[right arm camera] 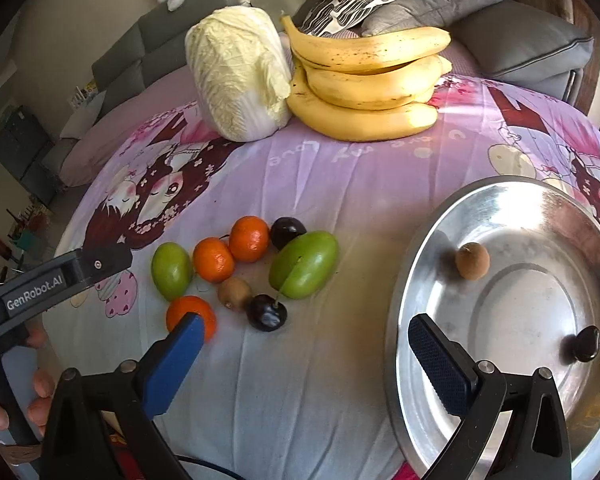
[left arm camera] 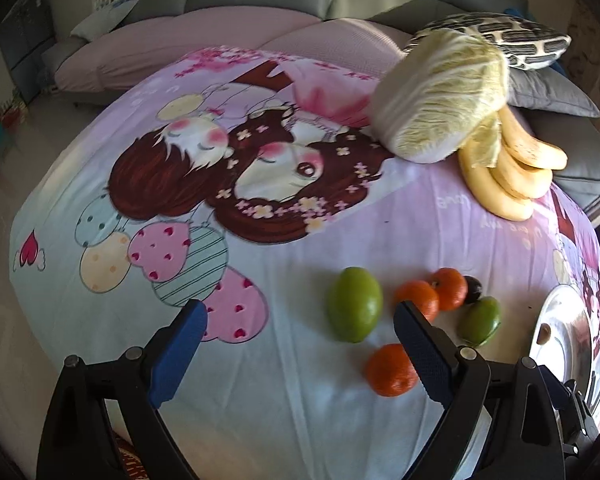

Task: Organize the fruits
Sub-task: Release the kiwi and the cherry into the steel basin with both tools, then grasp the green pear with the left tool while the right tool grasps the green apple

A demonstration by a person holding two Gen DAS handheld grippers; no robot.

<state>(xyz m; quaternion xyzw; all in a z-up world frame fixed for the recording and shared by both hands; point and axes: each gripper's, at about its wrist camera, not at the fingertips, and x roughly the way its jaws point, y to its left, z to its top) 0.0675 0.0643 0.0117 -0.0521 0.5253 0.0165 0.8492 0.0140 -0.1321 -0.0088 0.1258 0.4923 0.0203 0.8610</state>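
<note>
My left gripper stands wide, nothing between its blue pads, with bare cloth under the gap. My right gripper is just as wide and empty too, hanging over a clear stretch of cloth.

I take the metal plate as my landmark. Left of it, across an open strip of printed sheet, lies the fruit cluster: a large green fruit nearest the plate, a small green fruit farthest, three oranges between and in front, a kiwi in the middle, and two dark plums. On the plate sit a brown fruit and a dark plum with a stem, well apart. Behind the plate, at the sheet's far edge, the bananas are stacked, touching the cabbage.

The plate's near and right rim are cut off in the right view. My right finger covers part of an orange in the left view. Fingertips of the hand holding the left gripper show at the right view's left edge.
</note>
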